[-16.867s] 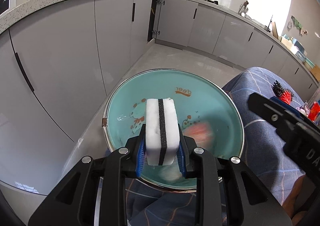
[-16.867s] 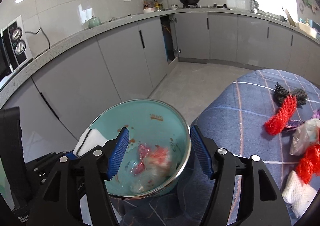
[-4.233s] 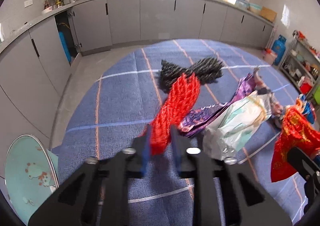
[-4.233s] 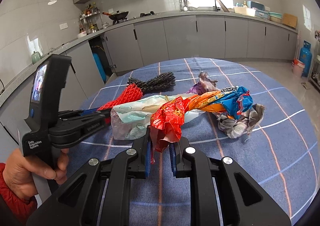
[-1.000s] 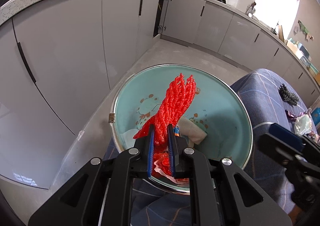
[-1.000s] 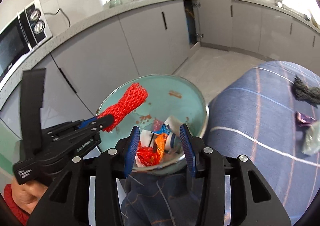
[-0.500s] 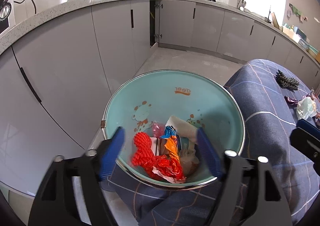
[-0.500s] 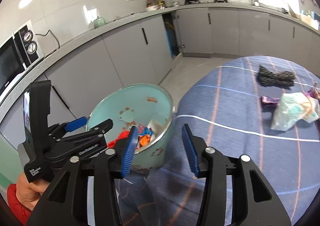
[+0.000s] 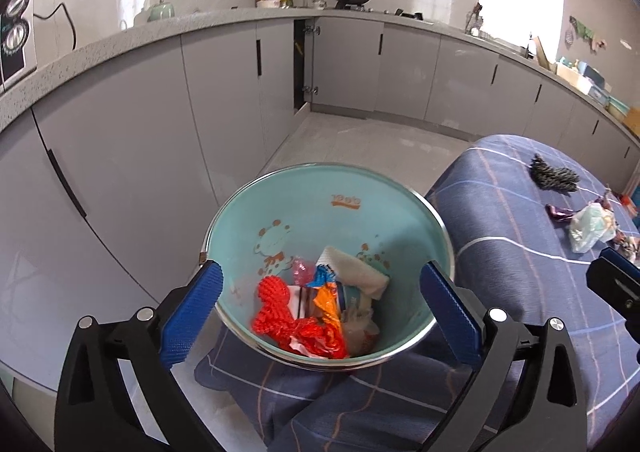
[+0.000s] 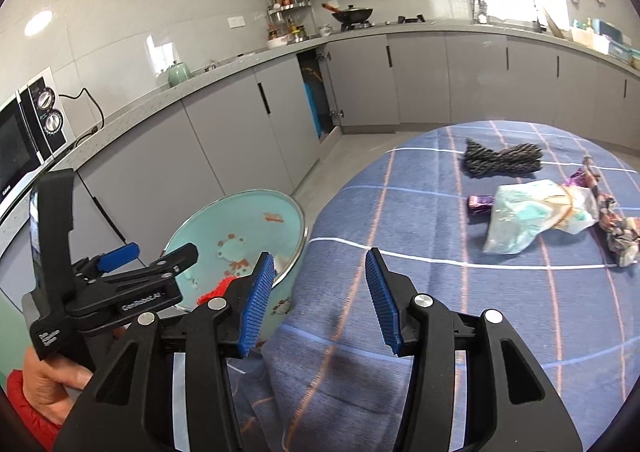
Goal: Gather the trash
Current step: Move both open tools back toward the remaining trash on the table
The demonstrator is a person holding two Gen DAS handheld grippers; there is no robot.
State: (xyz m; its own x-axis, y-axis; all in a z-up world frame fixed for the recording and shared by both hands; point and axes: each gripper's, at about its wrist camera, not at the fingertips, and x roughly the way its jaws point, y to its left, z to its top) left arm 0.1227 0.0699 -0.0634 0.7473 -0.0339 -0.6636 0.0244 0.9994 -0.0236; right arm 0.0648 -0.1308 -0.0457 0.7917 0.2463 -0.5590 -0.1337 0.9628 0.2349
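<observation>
red net [image 10: 216, 290] half hidden, bin [image 10: 256, 211] rim cut

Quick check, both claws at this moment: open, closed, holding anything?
Left claw: jaws opening wide, nothing between them; it hangs over the basin of trash.
Right claw: open, empty, above the blue tablecloth.

The mouth of the bin [image 9: 280, 195] at frame centre is unobstructed from above; the upper inner wall is bare, and trash [image 9: 316, 312] fills only the bottom. The left gripper [image 9: 320, 308] hangs over it, jaws opening, nothing between them. In the right wrist view, bare tablecloth [image 10: 420, 219] runs from frame centre to the black mesh [image 10: 500, 159] and pale bag [image 10: 532, 215] at upper right. Cabinets [image 9: 120, 155] close off the left.
</observation>
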